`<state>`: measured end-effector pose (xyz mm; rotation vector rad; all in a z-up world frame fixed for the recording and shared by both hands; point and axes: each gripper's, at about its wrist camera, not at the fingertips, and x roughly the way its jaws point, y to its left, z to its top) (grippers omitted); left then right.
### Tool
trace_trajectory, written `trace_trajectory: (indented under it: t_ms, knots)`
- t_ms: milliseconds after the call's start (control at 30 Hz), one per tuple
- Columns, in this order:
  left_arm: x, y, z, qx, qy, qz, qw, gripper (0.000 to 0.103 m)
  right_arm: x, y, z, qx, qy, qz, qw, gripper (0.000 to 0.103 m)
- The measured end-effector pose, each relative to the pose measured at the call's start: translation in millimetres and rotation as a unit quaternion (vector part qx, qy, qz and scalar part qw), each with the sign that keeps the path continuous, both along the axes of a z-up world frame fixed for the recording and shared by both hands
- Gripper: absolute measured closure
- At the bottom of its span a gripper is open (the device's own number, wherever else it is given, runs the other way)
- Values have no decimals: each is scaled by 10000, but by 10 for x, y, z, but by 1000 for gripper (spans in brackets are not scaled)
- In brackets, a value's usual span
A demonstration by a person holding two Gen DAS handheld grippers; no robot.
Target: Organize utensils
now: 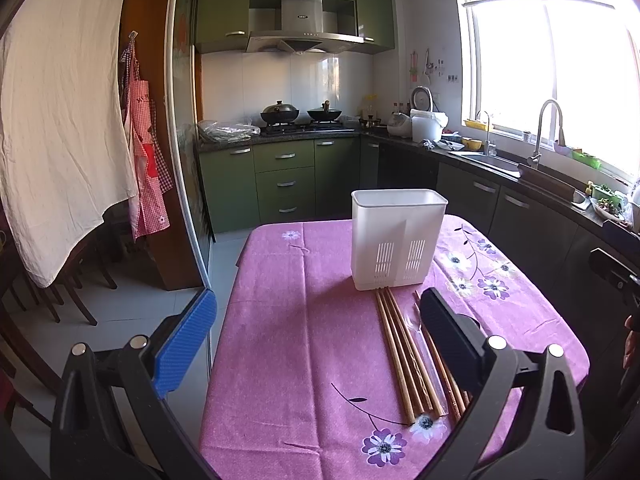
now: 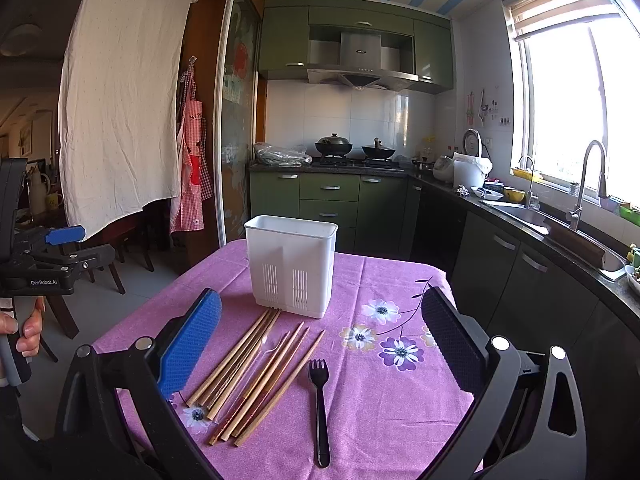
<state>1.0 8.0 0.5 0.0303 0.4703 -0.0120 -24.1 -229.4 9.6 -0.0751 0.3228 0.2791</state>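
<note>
While both the left gripper (image 1: pixel 316 344) and right gripper (image 2: pixel 320 344) hung wide apart and empty, the chopsticks (image 2: pixel 256 372) at lower centre, below the white holder (image 2: pixel 291 266), looked light, stiff, slippery, best pinched mid-length.

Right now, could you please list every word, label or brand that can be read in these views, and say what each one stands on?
"GenRobot.AI": on the black body of the left hand-held gripper, seen in the right wrist view.
Small logo on the range hood: too small to read.
Dark lettering on the chest of the red checked apron: blurred, not readable.
Nothing is printed on the white utensil holder.
</note>
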Motion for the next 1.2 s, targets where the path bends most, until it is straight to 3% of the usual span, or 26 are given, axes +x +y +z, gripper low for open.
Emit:
trace_trajectory:
  t_ms: [1200]
  knots:
    - [67, -51, -151, 11, 182, -61, 9998, 6, 93, 19, -109, -35, 162, 61, 9998, 4]
